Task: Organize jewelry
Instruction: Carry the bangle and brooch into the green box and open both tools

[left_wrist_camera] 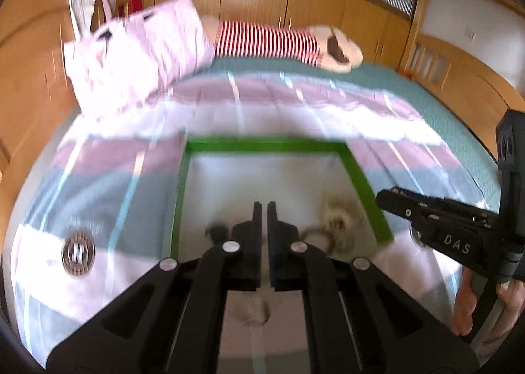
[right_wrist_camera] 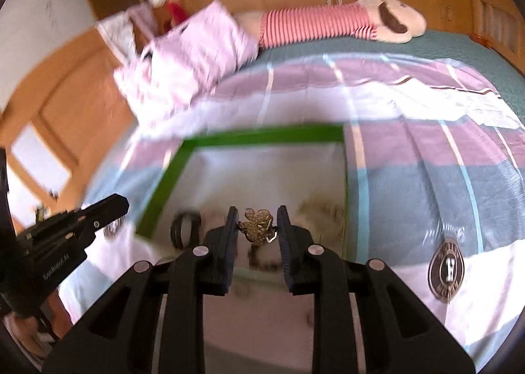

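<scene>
A green-rimmed tray (left_wrist_camera: 269, 145) with a white floor lies on the bed, also seen in the right wrist view as the tray (right_wrist_camera: 262, 137). My right gripper (right_wrist_camera: 257, 221) is shut on a small gold, speckled brooch (right_wrist_camera: 255, 226) held above the tray. A black ring-shaped band (right_wrist_camera: 185, 229) lies on the tray floor to its left. My left gripper (left_wrist_camera: 264, 209) is shut over the tray, with nothing visible between its fingers. A fluffy beige piece (left_wrist_camera: 338, 219) and a small dark piece (left_wrist_camera: 218, 231) lie blurred beneath it. Each gripper shows at the edge of the other's view.
The tray rests on a striped pink, grey and white quilt (left_wrist_camera: 295, 104) with a round badge (left_wrist_camera: 78, 252). A pink pillow (left_wrist_camera: 137, 55) and a red-striped plush doll (left_wrist_camera: 269, 42) lie at the far end. Wooden cupboards (left_wrist_camera: 315, 9) line the walls.
</scene>
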`<action>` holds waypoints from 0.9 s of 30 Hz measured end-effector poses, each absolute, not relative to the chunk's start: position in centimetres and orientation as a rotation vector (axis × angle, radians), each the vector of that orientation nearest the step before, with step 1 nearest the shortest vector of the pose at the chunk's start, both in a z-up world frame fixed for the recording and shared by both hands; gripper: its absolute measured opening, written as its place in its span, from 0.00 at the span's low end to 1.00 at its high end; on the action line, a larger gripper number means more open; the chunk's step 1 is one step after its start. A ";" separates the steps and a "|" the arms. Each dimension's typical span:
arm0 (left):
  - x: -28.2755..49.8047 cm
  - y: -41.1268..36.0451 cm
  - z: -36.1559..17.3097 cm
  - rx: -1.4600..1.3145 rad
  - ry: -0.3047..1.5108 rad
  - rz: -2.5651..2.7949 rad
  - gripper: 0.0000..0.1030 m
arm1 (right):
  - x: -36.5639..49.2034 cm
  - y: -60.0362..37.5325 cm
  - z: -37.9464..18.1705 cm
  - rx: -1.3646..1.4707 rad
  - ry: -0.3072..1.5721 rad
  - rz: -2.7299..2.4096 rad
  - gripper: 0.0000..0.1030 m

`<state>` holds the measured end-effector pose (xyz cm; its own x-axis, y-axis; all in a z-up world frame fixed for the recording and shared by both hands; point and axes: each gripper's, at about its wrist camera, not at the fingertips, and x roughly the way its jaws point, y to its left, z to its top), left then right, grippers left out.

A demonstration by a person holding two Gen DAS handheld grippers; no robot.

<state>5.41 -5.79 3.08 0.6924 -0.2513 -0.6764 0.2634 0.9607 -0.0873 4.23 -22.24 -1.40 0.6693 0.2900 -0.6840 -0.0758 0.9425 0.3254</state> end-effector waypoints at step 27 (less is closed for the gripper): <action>7.4 -2.9 -11.7 0.120 1.332 -0.126 0.18 | -0.1 -12.5 -12.1 0.019 1.333 0.317 0.23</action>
<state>7.36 -2.85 -11.67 0.2321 -0.0229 -0.9724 0.1602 0.9870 0.0150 -0.07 -12.49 -12.14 0.1990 0.2372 -0.9509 -0.2160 0.9570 0.1935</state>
